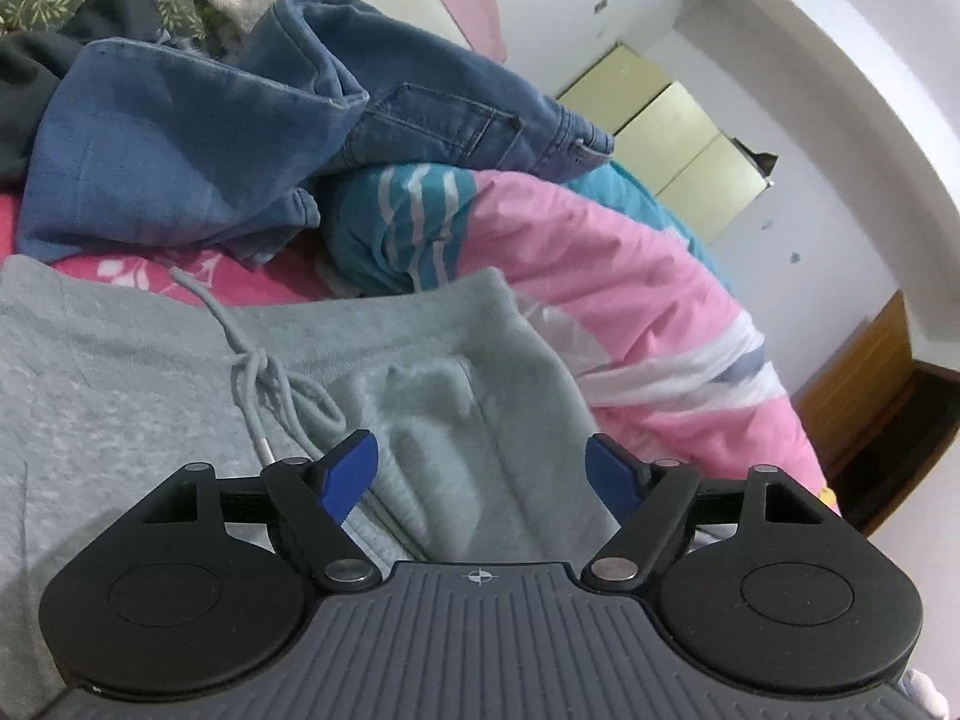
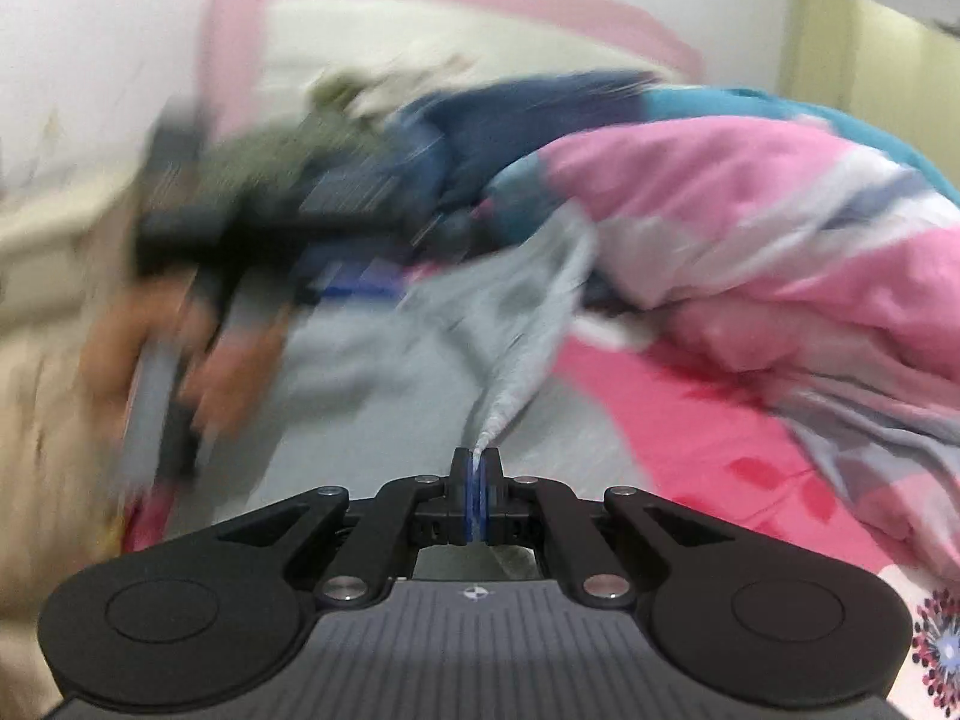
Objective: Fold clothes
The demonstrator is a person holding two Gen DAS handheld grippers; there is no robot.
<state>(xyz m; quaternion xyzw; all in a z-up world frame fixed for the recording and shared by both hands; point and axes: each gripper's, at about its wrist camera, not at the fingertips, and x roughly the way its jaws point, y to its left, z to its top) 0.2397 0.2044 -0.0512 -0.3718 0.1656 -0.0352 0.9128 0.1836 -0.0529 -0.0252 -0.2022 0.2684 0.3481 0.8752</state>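
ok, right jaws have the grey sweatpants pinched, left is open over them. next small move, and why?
Probably bring the left gripper down and close it on the grey sweatpants near the drawstring. The right gripper already pinches a taut ridge of that fabric, while the left jaws stand open above the waistband, holding nothing. A second grip would let the garment be spread flat before folding.

right wrist view: hand (image 2: 198, 372) motion-blurred | clothes pile (image 2: 360, 180) smeared | left wrist view: grey garment (image 1: 120, 390) cut off

Left gripper (image 1: 480, 471) pointed toward 12 o'clock, jaws wide apart, nothing between them. Right gripper (image 2: 477, 483) jaws clamped together, pinching grey fabric (image 2: 510, 384).
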